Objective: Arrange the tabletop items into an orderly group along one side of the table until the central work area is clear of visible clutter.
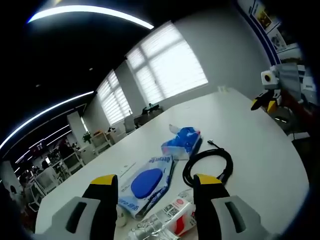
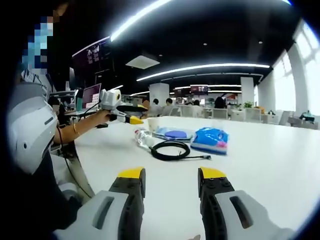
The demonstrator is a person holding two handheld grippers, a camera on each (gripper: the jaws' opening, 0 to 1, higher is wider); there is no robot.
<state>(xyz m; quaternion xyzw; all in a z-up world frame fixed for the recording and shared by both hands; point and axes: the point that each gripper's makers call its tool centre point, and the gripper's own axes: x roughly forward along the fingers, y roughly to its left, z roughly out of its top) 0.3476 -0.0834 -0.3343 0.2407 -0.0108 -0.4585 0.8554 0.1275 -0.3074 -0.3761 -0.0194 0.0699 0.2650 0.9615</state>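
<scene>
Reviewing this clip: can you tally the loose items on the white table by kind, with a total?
Blue tissue or wipe packs: 2, one with a dark blue oval lid, one crumpled pack
Coiled black cable: 1
Clear plastic bottle lying on its side: 1
Red-and-white packet: 1
Total: 5, counting what can be told apart; some small white bits near the packs are unclear.

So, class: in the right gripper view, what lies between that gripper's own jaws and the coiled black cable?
Nothing: between the right gripper and the black cable there is bare white table.
</scene>
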